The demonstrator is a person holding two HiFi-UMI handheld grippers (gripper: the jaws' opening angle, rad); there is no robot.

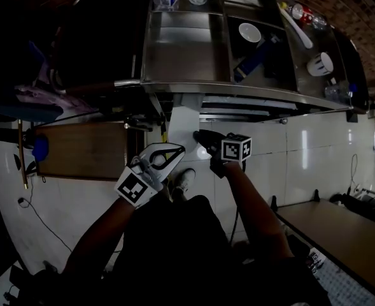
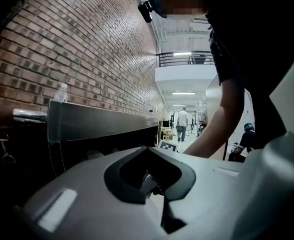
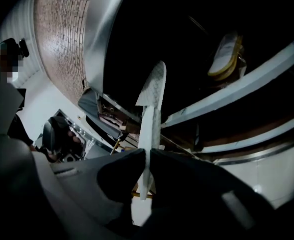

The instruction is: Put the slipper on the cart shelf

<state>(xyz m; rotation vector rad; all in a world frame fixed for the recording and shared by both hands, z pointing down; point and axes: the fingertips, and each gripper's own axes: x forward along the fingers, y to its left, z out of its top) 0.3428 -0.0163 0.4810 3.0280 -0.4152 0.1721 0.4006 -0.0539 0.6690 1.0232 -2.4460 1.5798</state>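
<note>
Right gripper (image 3: 147, 156) jaws pinch the slipper (image 3: 154, 91) — its length points ahead, toward the cart shelf (image 3: 246, 81); left gripper (image 2: 154, 181) jaws closed, empty.

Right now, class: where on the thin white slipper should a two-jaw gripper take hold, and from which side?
Grip the thin white slipper near its end, across the flat sole, coming in along its narrow edge so a pad lands on each broad face. The sole is flat and slim, and the right gripper is shut on it that way.
</note>
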